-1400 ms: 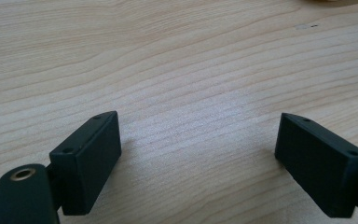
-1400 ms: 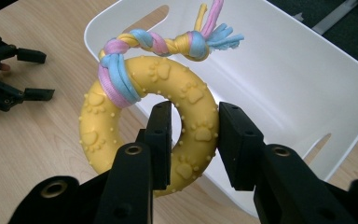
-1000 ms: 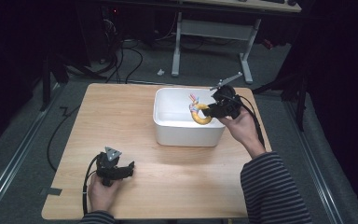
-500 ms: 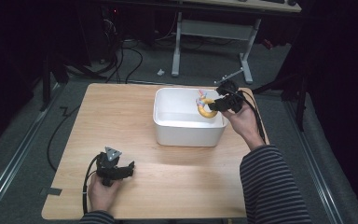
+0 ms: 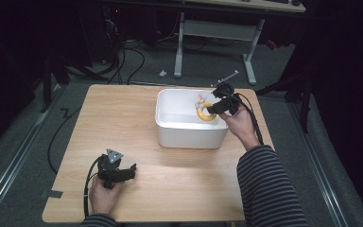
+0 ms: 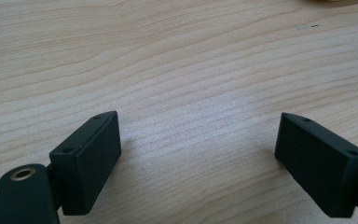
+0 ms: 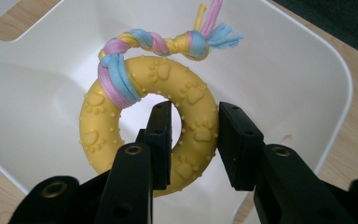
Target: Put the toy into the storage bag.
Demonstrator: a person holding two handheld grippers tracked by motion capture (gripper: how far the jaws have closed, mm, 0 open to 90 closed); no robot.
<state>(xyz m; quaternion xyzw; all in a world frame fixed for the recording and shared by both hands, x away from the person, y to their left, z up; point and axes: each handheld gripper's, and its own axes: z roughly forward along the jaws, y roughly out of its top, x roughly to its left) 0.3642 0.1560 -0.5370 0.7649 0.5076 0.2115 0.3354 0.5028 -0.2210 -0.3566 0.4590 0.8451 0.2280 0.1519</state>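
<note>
Here the right claw (image 7: pixel 193 140) is clamped on the yellow ring toy (image 7: pixel 103 133) above the white bin (image 5: pixel 189 135), the left claw (image 6: pixel 198 163) spread apart.

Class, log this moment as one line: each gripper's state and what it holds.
left gripper: open, empty, on table | right gripper: shut on yellow ring toy | over white bin

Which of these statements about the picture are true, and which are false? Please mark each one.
1. The right gripper is shut on the yellow ring toy. True.
2. The ring toy lies flat on the table. False: it is held above the white bin.
3. The left gripper holds a rope. False: its jaws stand open over bare wood.
4. A braided pastel rope is tied to the ring. True.
5. The bin stands at the table's left edge. False: it stands right of the middle.
</note>
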